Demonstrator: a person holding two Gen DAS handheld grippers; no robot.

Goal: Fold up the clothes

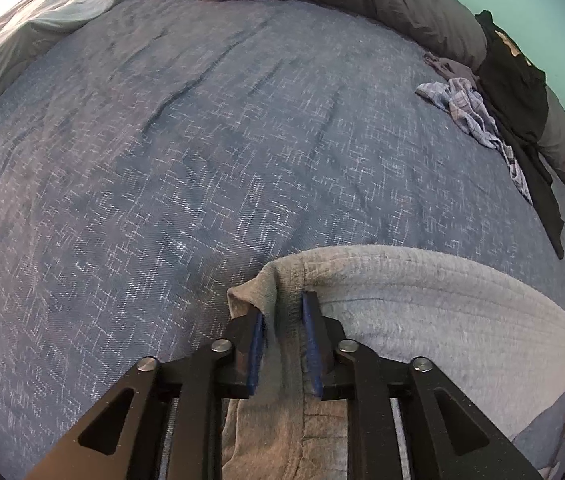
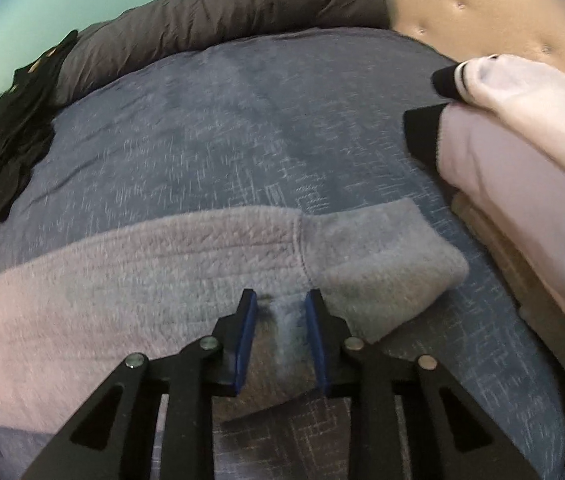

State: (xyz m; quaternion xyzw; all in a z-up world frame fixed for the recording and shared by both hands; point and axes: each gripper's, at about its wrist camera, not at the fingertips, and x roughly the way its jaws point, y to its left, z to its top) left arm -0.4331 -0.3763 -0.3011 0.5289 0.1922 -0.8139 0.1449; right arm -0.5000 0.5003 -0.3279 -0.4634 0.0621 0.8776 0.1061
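Across blue bedspread (image 1: 162, 160) grey fleece garment (image 1: 422, 300) lies flat, long axis side to side; left hand-held gripper (image 1: 282, 340) straddles its left hem, pads slack; right hand-held gripper (image 2: 280, 340) parted over right sleeve end, nothing pinched

Left claw (image 1: 282, 308) and right claw (image 2: 280, 306) both angle downward, jaws slightly parted.
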